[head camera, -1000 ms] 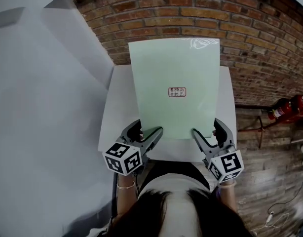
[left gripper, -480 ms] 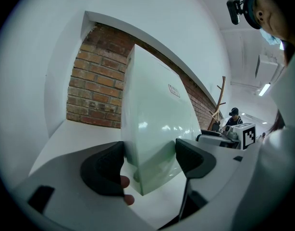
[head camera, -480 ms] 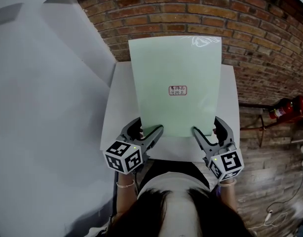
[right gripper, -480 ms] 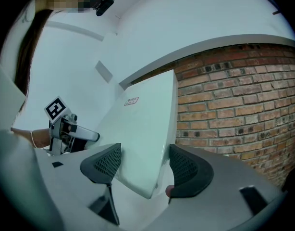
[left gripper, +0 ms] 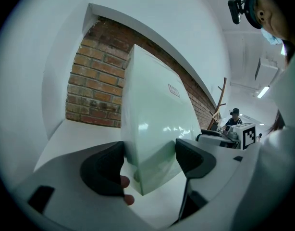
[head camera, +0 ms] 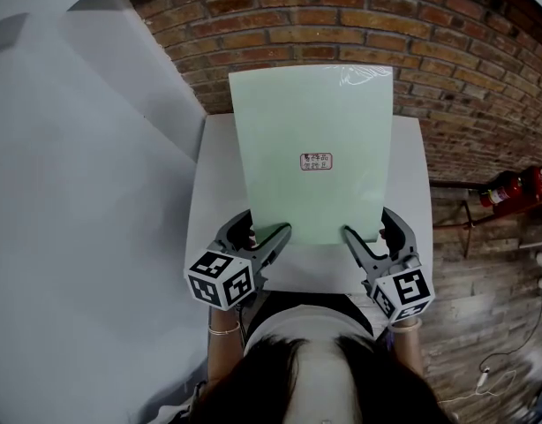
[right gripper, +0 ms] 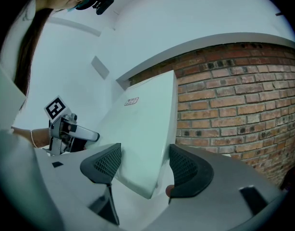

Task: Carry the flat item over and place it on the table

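A pale green sheet (head camera: 289,140) is held over the white counter (head camera: 216,179), gripped at its two near corners. A small red-edged label (head camera: 316,161) sits at the sheet's middle. In the head view its near edge lies above the near part of the counter, and its far edge overlaps the brick wall (head camera: 359,16) beyond.

The left tongs (head camera: 267,228) pinch the near left corner. In the left gripper view the left tongs (left gripper: 147,163) have a dark pad on either side of the glossy corner, and fingertips (left gripper: 124,182) show just beside the left pad. The right tongs (head camera: 368,226) pinch the near right corner. In the right gripper view the right tongs (right gripper: 140,166) hold the corner between two ribbed pads, and the sheet slopes up and away towards the brick.

Each marker cube, left (head camera: 221,281) and right (head camera: 403,294), sits on the near end of its tongs, just in front of the person's dark hair (head camera: 306,382). A plain white wall (head camera: 77,201) fills the left of the scene. A red fire extinguisher (head camera: 511,188) lies on the brick-patterned floor, well to the right of the counter.
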### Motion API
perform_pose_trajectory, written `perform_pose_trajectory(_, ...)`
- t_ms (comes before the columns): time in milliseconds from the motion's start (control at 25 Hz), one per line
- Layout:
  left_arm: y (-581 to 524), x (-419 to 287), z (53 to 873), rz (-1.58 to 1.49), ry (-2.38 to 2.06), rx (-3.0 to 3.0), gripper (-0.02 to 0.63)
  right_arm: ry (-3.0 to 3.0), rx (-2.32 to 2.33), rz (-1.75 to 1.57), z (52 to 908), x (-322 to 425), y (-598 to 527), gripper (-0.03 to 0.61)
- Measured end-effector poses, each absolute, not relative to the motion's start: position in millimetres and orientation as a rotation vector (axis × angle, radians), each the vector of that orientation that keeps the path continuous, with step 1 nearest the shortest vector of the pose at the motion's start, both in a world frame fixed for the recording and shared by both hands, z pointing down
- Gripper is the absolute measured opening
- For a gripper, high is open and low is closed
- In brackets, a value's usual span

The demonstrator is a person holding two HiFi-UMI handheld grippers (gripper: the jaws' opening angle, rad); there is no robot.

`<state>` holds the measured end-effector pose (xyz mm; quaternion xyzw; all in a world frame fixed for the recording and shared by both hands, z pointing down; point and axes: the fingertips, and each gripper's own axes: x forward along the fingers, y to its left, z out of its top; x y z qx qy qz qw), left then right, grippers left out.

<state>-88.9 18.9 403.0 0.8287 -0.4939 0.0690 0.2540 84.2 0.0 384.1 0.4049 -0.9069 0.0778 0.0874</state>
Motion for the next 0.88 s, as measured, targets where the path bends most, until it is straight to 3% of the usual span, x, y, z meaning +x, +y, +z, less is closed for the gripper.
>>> perform_pose_trajectory(880, -24.4, -108.7, 430.1, 0.215, -1.261, 2.213, 0.35, -2.621, 1.225, 0.287, 407.2, 63.5, -39.1, 0.33)
